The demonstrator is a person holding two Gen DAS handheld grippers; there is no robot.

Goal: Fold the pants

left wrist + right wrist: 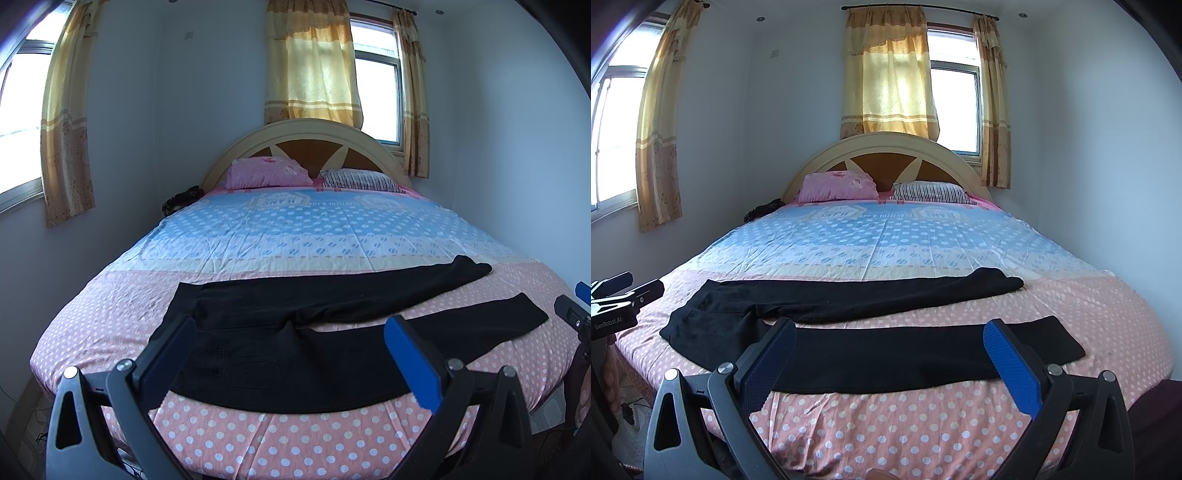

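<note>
Black pants [280, 339] lie flat across the near end of the bed, waist at the left and both legs spread apart toward the right. My left gripper [291, 325] hovers open over the waist and hip area, holding nothing. In the right wrist view the same pants [886, 354] stretch across the bed, and my right gripper [890, 328] stands open above the near leg, empty. The right gripper also shows at the right edge of the left wrist view [574, 314]; the left gripper shows at the left edge of the right wrist view [620, 299].
The bed [280, 439] has a pink polka-dot sheet near me and a blue dotted part farther back. A pink pillow [267, 171] and a striped pillow [360, 180] lie by the arched headboard [306, 129]. Curtained windows sit behind and at the left.
</note>
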